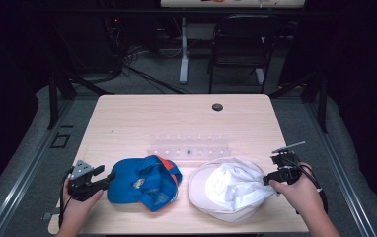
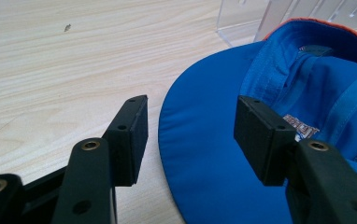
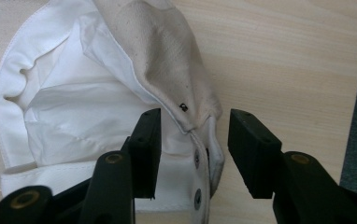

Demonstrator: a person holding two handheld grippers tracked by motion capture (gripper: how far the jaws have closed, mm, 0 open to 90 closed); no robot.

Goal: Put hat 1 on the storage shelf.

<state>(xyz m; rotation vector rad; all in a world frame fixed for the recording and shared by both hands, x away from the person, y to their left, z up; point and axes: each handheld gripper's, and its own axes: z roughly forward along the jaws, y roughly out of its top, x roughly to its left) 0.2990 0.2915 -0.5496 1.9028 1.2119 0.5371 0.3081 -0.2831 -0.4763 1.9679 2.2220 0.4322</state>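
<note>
Left gripper (image 2: 190, 135): jaws spread wide, straddling the brim edge of the blue cap (image 1: 144, 181), pads clear of it. Right gripper (image 3: 194, 149): jaws part-open around the white cap's (image 1: 228, 188) snap strap; contact not discernible. Both caps lie upside down on the table (image 1: 176, 116). Clear rack (image 1: 189, 148) hard to make out. Count: two caps, one rack.

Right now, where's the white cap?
In the high view the white cap lies upside down at the table's front right, beside the blue cap, with the right gripper at its right edge.
</note>
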